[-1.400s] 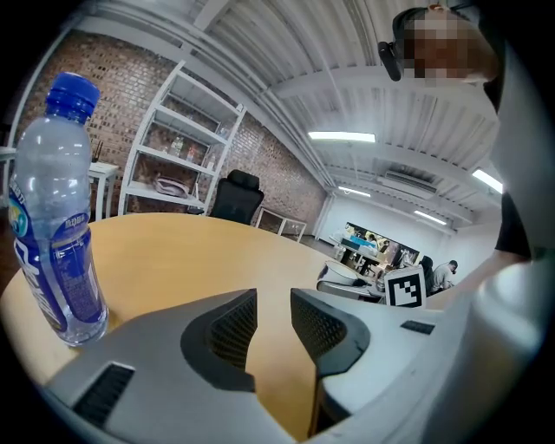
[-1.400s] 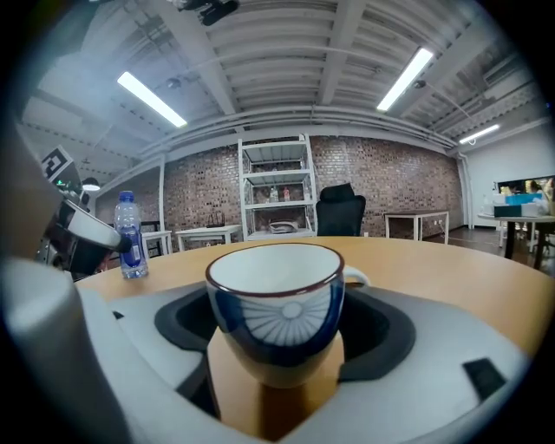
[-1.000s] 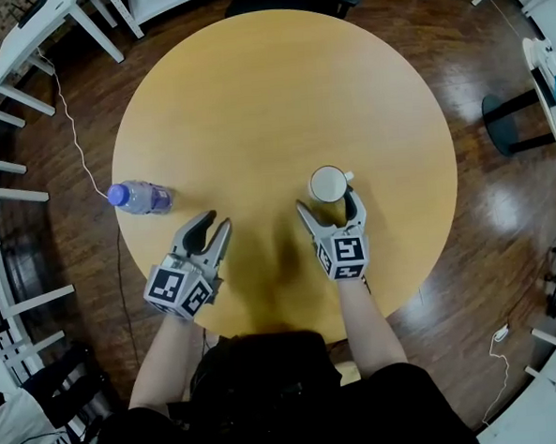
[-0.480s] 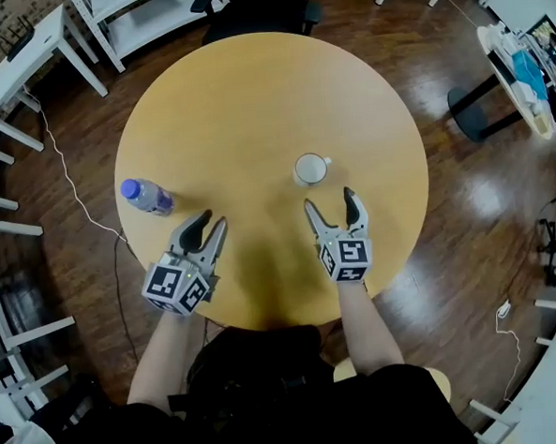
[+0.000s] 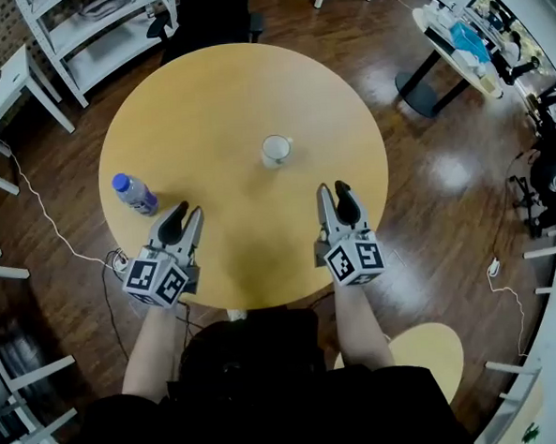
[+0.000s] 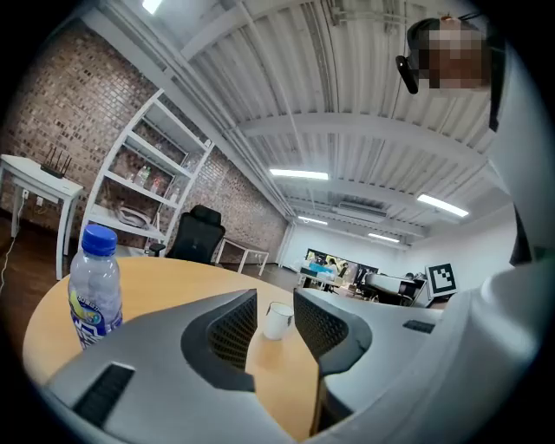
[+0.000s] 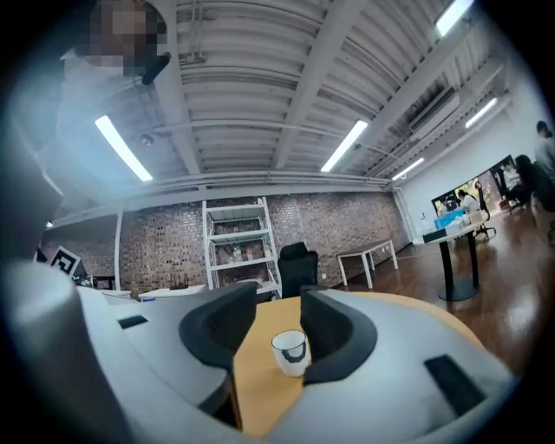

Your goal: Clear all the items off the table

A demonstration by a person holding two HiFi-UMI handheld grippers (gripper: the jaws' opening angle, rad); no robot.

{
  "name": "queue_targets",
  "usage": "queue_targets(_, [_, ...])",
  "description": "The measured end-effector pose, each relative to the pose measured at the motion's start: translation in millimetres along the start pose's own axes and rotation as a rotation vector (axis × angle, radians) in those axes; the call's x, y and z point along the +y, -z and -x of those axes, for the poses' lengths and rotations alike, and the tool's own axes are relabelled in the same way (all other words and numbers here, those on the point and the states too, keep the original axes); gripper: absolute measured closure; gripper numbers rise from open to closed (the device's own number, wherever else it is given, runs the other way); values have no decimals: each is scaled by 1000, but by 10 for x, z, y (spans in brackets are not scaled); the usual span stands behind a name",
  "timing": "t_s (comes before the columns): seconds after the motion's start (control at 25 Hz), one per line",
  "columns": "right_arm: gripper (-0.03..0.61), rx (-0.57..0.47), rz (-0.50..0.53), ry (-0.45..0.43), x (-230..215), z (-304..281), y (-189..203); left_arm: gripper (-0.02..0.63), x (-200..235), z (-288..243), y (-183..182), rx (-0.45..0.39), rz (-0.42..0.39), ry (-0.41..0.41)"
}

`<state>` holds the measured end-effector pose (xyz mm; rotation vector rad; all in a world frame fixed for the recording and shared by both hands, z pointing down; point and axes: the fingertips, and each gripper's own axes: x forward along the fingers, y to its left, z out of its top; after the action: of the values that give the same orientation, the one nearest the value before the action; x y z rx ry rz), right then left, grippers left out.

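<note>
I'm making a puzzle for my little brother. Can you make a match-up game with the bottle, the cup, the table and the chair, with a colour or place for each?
Things:
1. bottle
2. cup
3. table
4. chair

Clues:
A. black, beyond the table's far side
B. white, near the table's middle
C. blue cap, by the table's left edge
D. round and light brown

Pairs: 1-C, 2-B, 3-D, 4-A.
</note>
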<state>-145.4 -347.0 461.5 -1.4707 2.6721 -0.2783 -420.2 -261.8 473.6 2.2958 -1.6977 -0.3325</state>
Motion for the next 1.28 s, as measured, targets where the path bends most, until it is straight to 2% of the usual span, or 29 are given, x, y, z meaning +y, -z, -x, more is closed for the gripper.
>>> queue_targets(0.08, [453,-22,49,-3,98,121,-132,480,-56,35,-12,-6,-2,12])
queue_targets(0.24, [574,-51,91,38,152,376,-248,537,-109,112,-40,0,-13,20])
queue_targets(0.28, [574,-56,88,50,148,426,-257,577,-114,125,-63,-2,-17,24])
queue_targets(0.4, [575,-61,89,77,121,538,-259,611,-135,129,-142,-18,-24,37])
queue_targets(0.68, [575,-65,113,100,48,661,-377,611,-305,27,-286,-51,-57,69])
queue_targets(0.88, [577,-56,146,85,41,692,-404,611,-399,1,-302,-65,-66,79])
queue_targets(1.28, [577,-53,156,74,163,725,-369,611,-342,82,-290,-56,-74,73])
